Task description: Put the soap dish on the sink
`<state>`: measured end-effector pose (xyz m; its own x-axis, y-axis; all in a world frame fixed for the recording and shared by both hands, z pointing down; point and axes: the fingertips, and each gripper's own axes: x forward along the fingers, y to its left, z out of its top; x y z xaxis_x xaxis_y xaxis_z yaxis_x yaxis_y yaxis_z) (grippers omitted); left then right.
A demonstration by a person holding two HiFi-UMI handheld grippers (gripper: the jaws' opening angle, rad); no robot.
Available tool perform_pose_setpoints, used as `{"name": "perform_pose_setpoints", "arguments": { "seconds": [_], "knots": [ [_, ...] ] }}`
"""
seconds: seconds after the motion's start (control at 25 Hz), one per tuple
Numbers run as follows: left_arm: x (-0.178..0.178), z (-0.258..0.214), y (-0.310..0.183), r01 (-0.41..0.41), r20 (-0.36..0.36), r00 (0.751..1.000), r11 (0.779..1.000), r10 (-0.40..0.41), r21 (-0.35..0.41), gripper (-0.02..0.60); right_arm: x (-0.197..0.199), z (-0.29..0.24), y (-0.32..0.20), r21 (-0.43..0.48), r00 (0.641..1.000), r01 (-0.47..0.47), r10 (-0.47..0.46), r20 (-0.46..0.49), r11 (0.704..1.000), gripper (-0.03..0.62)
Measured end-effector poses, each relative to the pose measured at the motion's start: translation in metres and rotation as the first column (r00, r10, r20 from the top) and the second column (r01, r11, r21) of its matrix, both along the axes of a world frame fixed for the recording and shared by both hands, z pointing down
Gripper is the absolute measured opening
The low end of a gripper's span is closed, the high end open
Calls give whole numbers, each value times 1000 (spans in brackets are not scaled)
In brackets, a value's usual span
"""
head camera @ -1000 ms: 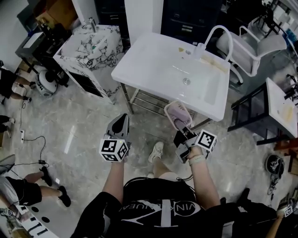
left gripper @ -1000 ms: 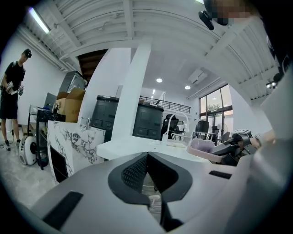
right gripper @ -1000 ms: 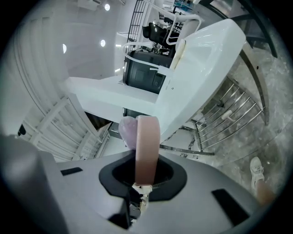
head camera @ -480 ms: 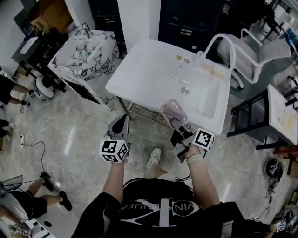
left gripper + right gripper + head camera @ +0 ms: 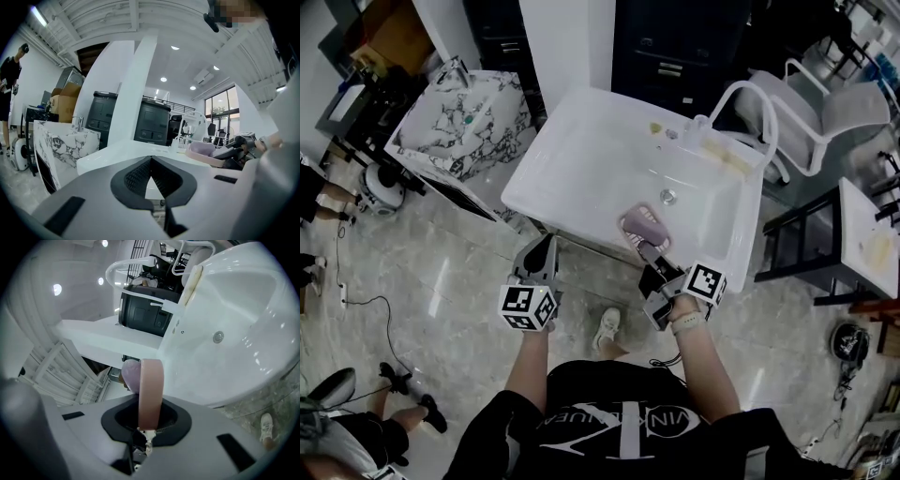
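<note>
The white sink stands on a metal frame ahead of me, with a curved faucet at its back right. My right gripper is shut on the near rim of the pink soap dish, which hangs over the sink's front edge near the basin. In the right gripper view the soap dish shows edge-on between the jaws of the right gripper, a lilac soap in it, the basin drain beyond. My left gripper is shut and holds nothing, just short of the sink's front edge; its tips meet.
A marbled vanity stands left of the sink. A white chair and a dark-framed table are to the right, dark cabinets behind. A person's legs show at the far left. My shoe is on the marble floor.
Both grippers have moved forward toward the sink. The soap dish, earlier in front of and below the sink's front edge, now hangs over that edge.
</note>
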<state>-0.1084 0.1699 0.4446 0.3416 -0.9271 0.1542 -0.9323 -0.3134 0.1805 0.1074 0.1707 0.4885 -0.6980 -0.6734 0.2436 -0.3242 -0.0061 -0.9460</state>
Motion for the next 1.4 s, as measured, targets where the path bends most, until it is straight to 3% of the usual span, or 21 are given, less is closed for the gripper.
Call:
{"name": "perform_pose_setpoints", "arguments": {
  "seconds": [0.72,1.4],
  "knots": [
    [17,1,-74,-32,20,999,999,32,6,15,6,9,-63,-21,1000,0,1,14,1000,48],
    [23,-12,-110,-51,12,999,998,50,33,15,-2,9,-92,-29,999,12,-11,31,1000,48]
  ]
}}
